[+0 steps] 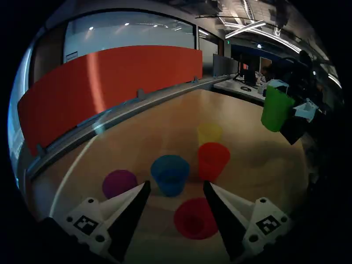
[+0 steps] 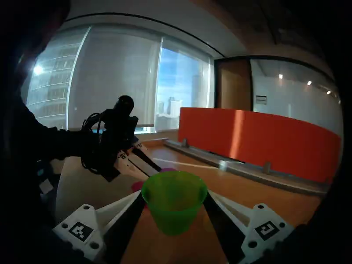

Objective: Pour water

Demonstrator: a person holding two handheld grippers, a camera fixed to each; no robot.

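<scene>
My right gripper (image 2: 174, 194) clamps a green plastic cup (image 2: 175, 215) on both sides; my left gripper (image 1: 176, 185) hangs released, facing a blue plastic cup (image 1: 170, 172).

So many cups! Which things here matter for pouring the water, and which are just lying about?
Job, likely: green cup, gripped in the right tool; left tool, open, pointing at the blue cup.
Lying about, it seems: purple cup, yellow cup, orange cup, red cup, orange screen.

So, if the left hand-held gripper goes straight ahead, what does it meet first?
Probably the blue cup, just ahead of the left hand-held gripper, though depth is unclear.
</scene>
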